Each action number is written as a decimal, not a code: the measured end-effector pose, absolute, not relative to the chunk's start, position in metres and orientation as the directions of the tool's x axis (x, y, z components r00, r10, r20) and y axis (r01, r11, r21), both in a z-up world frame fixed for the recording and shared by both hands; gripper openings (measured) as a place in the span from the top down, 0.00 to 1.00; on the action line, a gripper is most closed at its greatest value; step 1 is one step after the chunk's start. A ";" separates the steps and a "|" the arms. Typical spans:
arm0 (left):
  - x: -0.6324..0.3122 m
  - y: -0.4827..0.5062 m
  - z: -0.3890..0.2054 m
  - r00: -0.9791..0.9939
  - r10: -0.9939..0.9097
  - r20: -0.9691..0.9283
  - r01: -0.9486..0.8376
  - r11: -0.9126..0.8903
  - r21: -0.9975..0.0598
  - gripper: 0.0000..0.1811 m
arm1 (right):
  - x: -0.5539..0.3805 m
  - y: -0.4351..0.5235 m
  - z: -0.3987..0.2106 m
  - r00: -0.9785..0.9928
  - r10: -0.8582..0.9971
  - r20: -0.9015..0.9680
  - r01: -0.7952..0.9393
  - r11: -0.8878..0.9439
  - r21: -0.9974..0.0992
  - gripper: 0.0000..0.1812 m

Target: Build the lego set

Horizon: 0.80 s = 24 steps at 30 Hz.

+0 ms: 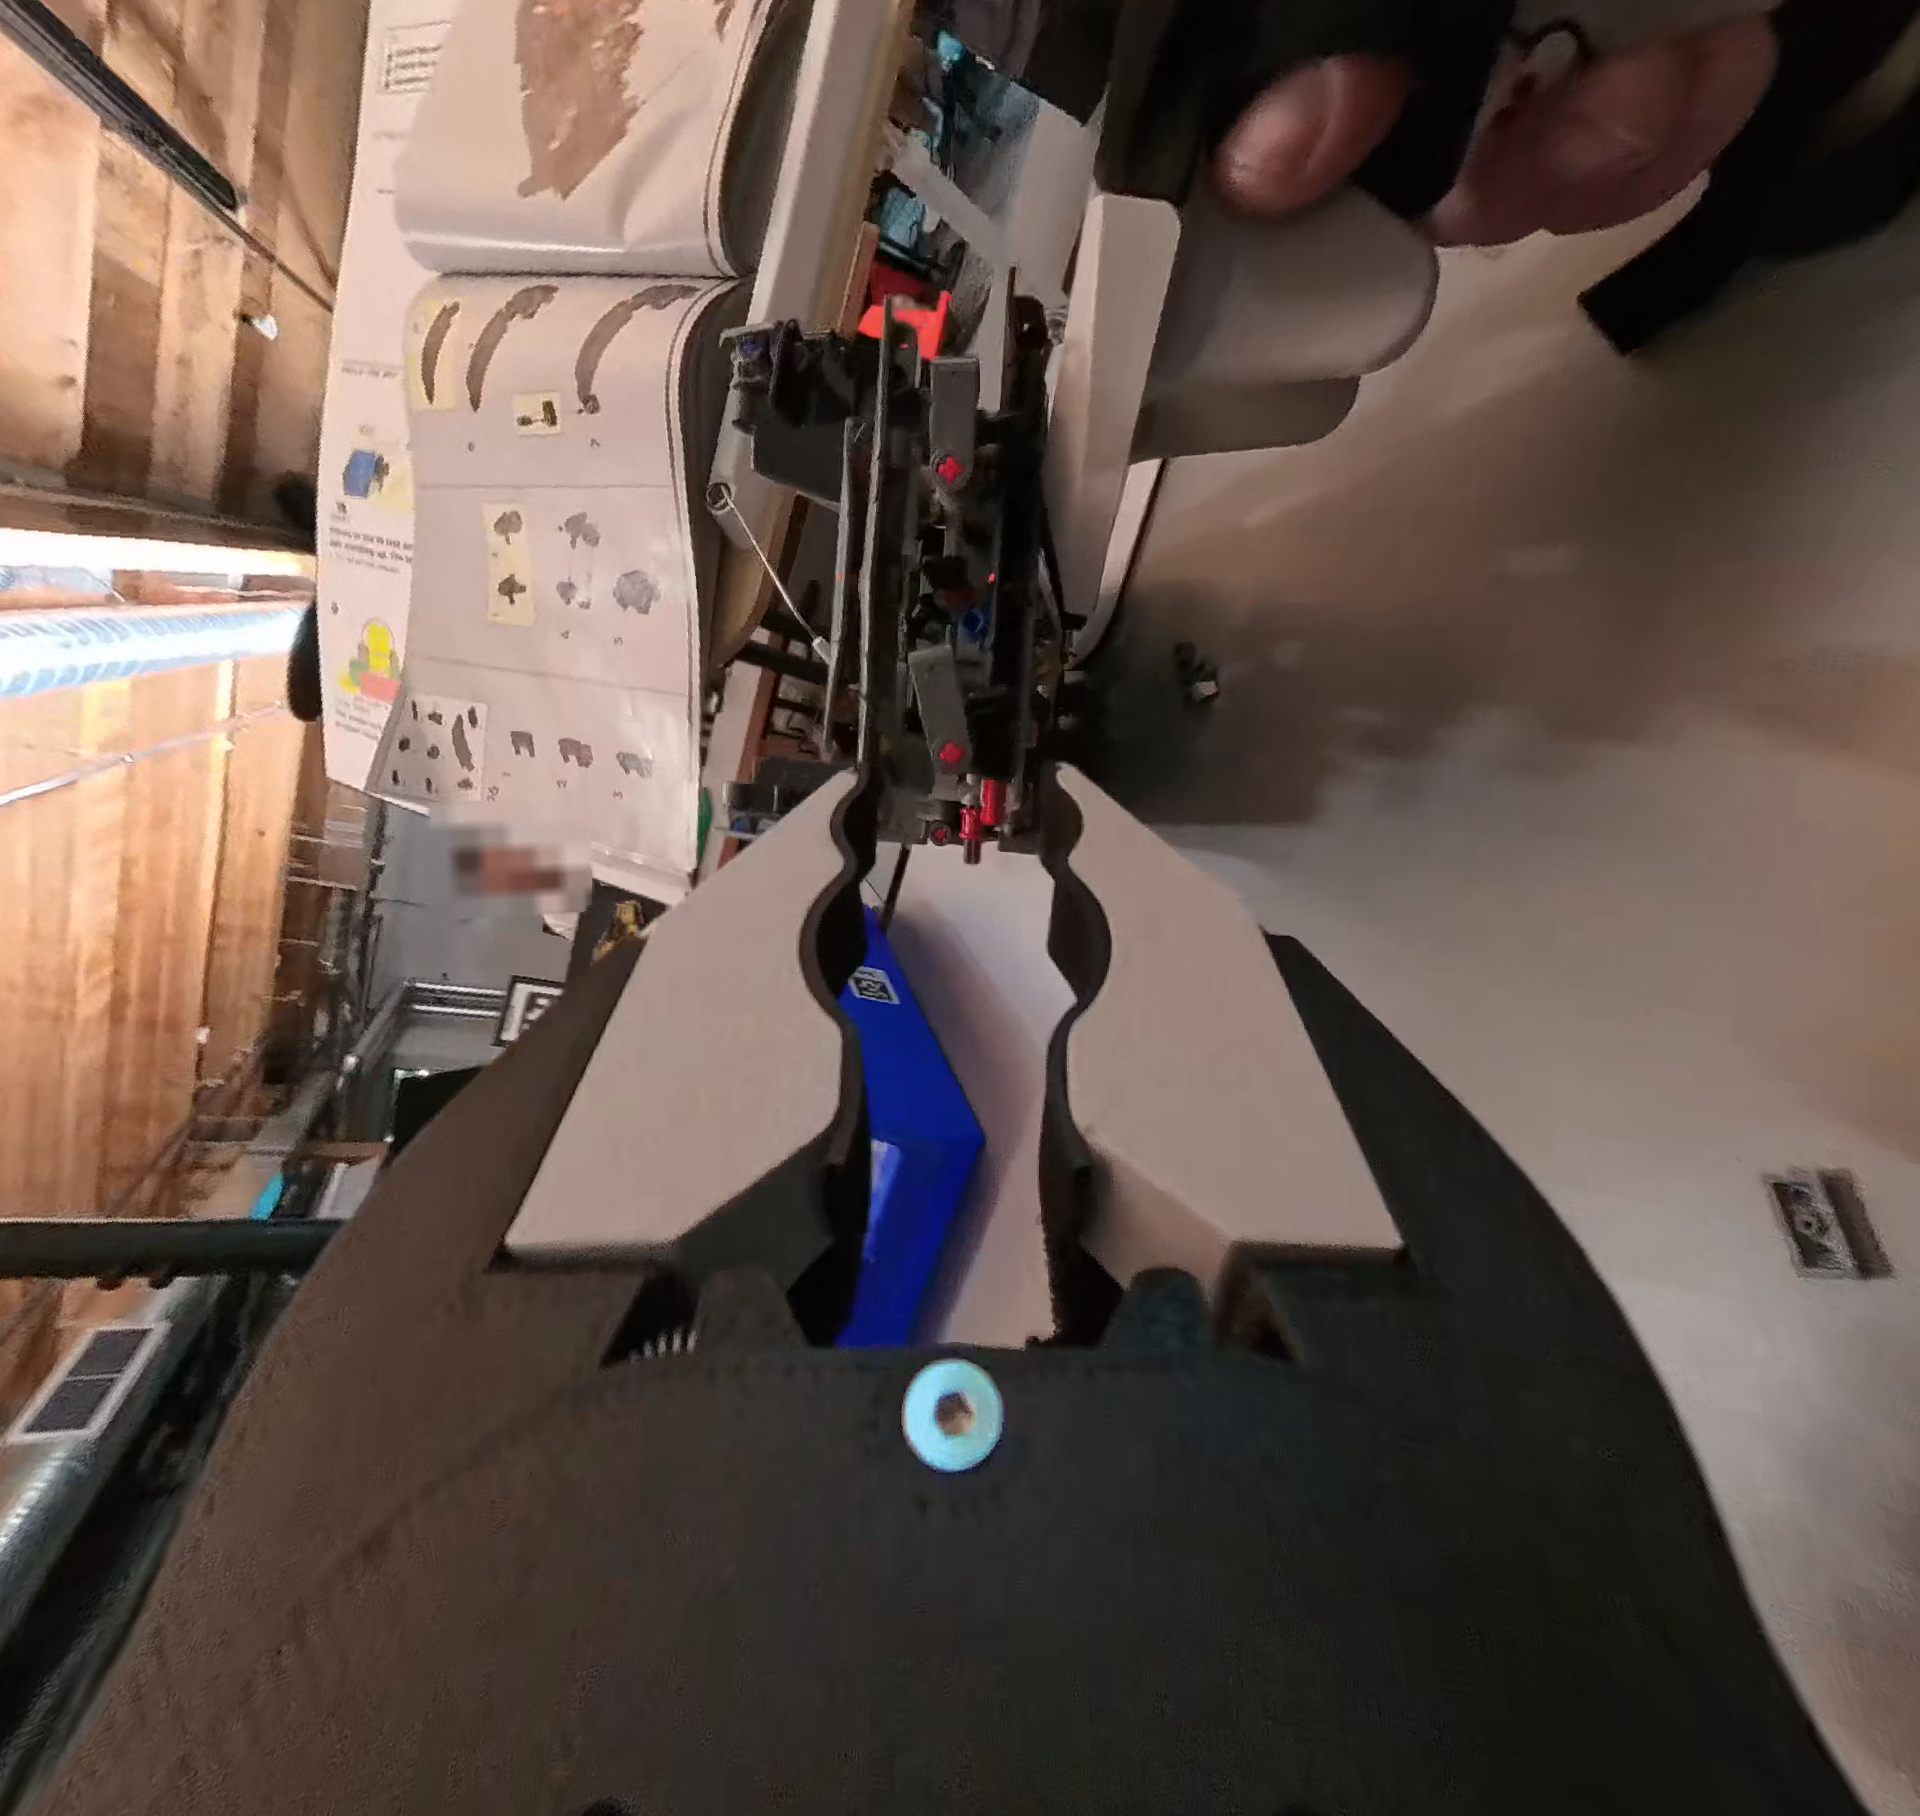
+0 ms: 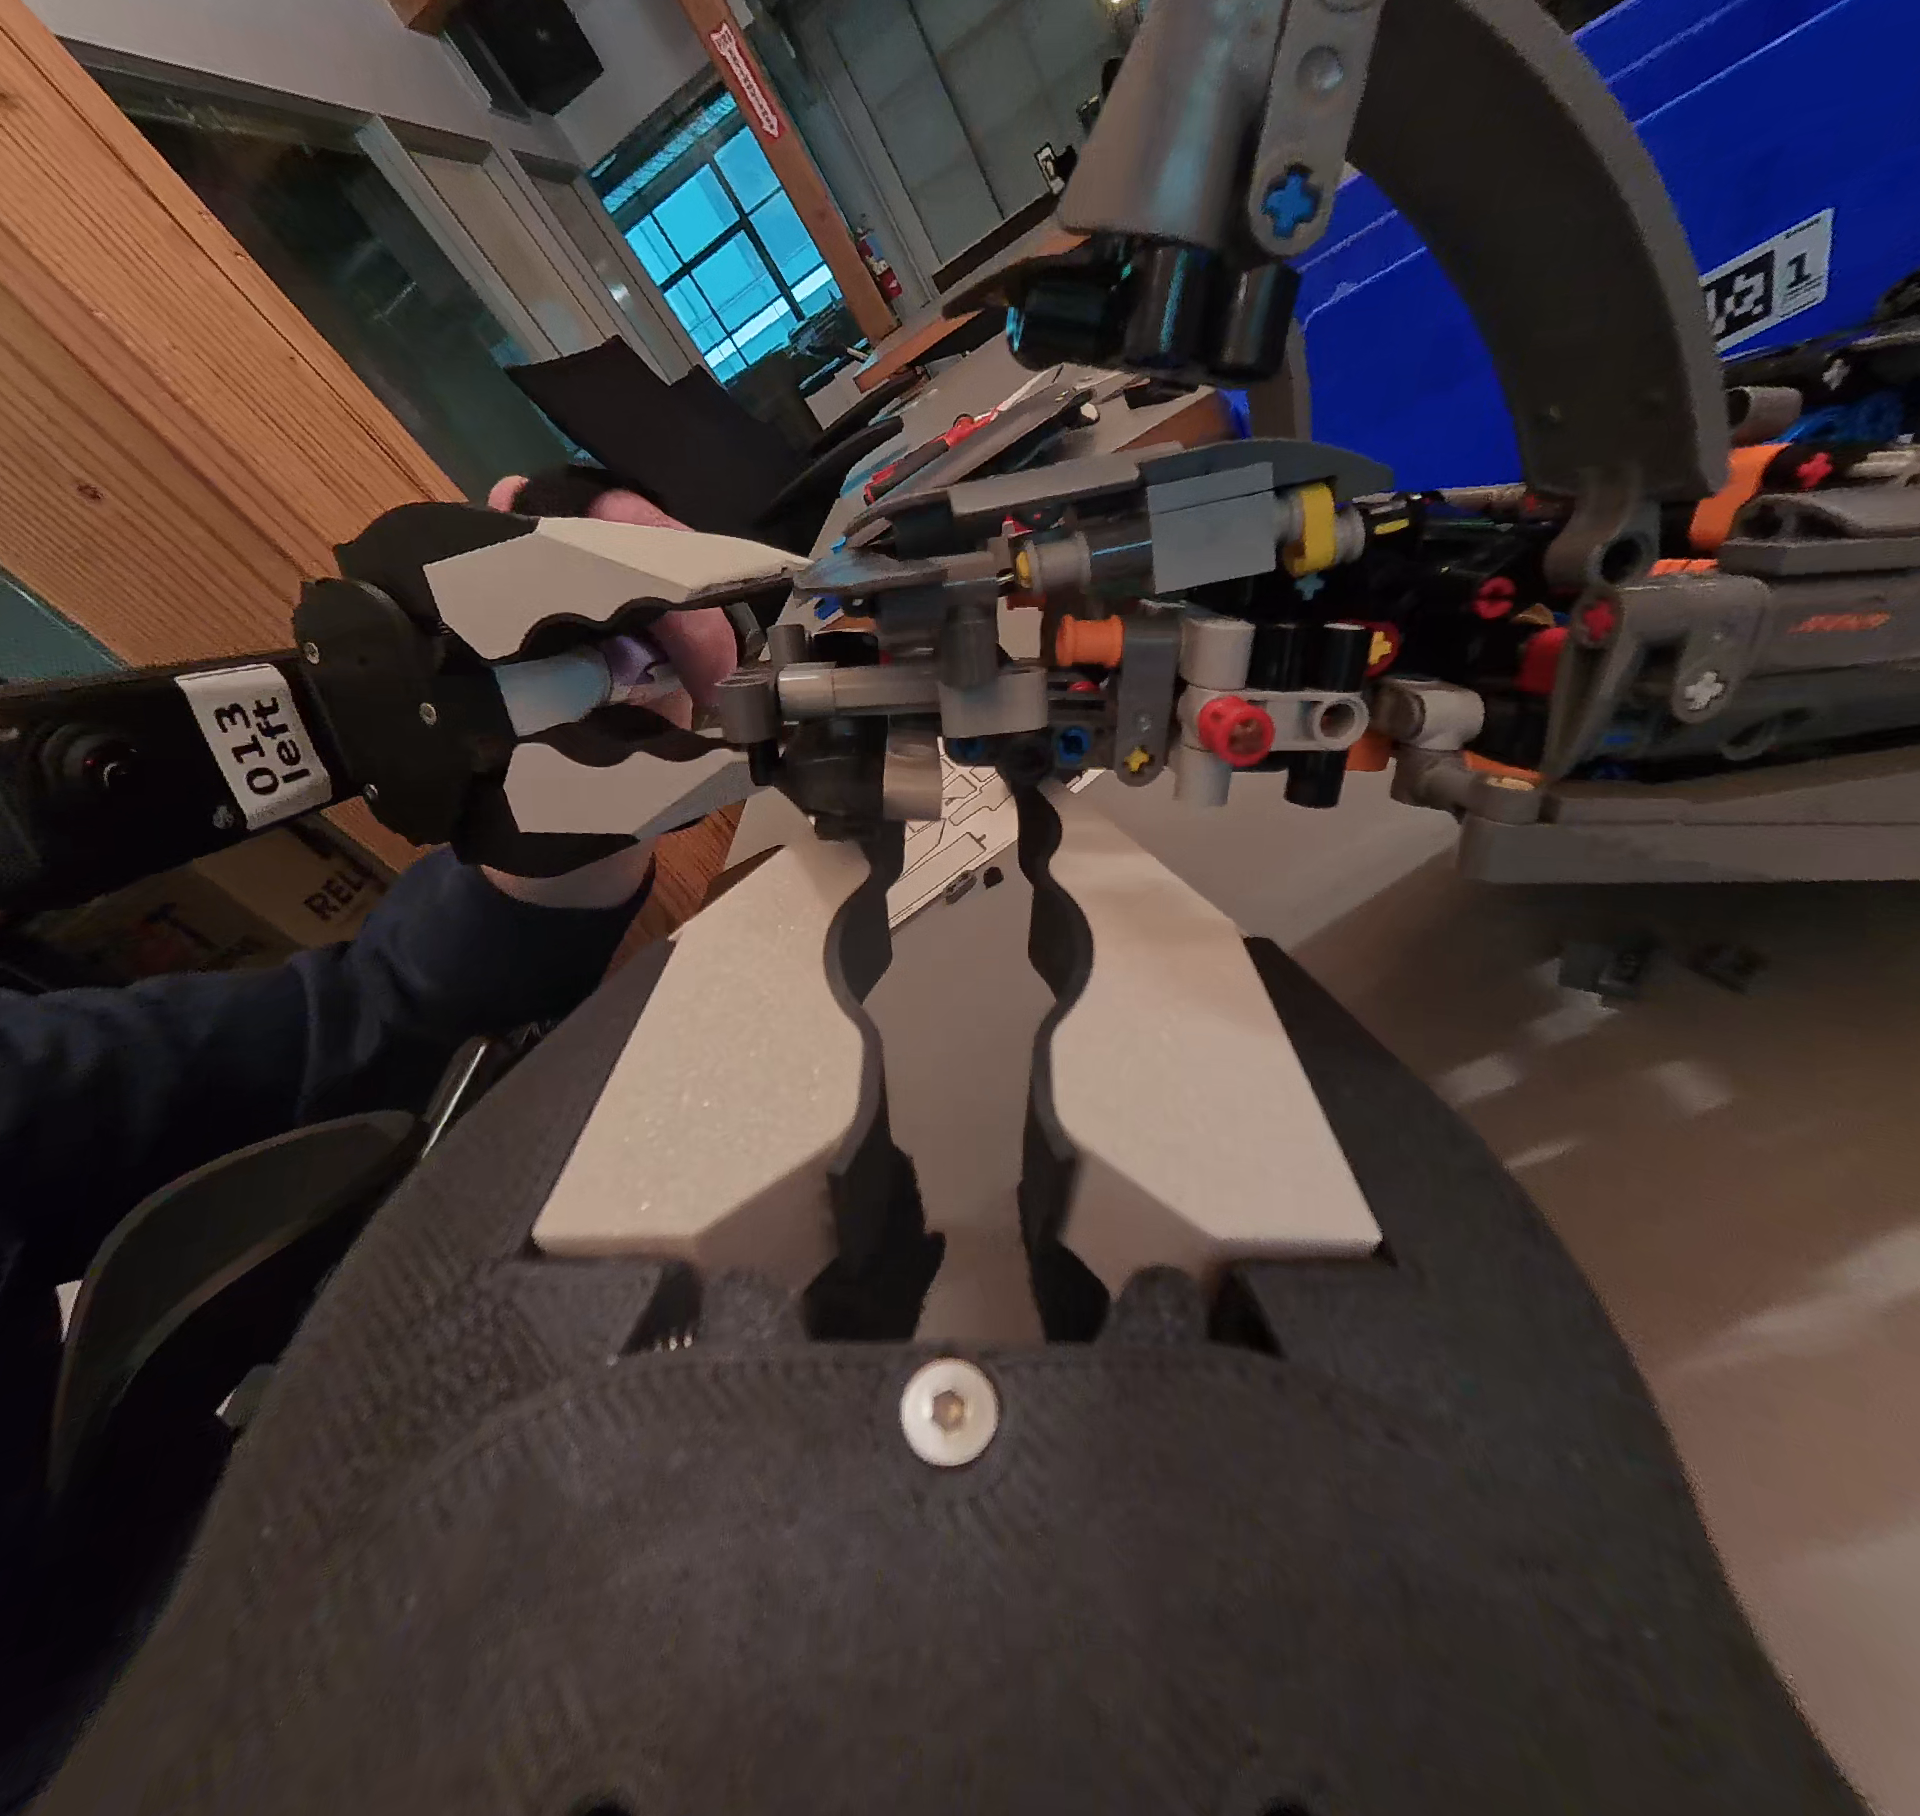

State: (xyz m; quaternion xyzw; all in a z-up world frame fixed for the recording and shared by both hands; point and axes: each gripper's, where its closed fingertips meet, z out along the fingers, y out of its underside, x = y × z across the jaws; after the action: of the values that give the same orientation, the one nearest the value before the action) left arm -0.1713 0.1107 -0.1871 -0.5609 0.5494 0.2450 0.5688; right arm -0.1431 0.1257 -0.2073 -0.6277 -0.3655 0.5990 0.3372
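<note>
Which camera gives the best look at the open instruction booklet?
The left wrist view. There the instruction booklet stands open behind the lego model, its printed pages with building steps in plain sight. In the right wrist view only a small strip of printed paper peeks out under the model; whether it belongs to the booklet is unclear.

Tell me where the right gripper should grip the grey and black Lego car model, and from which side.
Probably the grey beam frame at the end of the Lego car model, from below: it juts out bare above the right gripper, while the left gripper occupies the end.
</note>
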 end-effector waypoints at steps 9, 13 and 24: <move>-0.166 0.111 -0.190 0.128 -0.363 -0.923 -0.931 0.277 -0.238 0.96 | -0.142 0.125 -0.211 0.020 0.869 -0.495 0.084 -0.495 -0.865 0.90; -0.166 0.113 -0.187 0.006 -0.342 -0.940 -0.952 0.285 -0.110 0.96 | -0.141 0.125 -0.214 0.031 0.877 -0.480 0.104 -0.481 -0.871 0.89; -0.154 0.112 -0.190 -0.231 -0.339 -0.912 -0.938 0.327 0.116 0.96 | -0.129 0.128 -0.215 0.023 0.888 -0.459 0.144 -0.457 -0.878 0.89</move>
State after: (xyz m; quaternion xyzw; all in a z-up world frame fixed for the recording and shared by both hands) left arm -0.1540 0.1122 -0.1896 -0.4573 0.6985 0.3572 0.4189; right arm -0.1289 0.1278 -0.2152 -0.6360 -0.4056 0.5693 0.3269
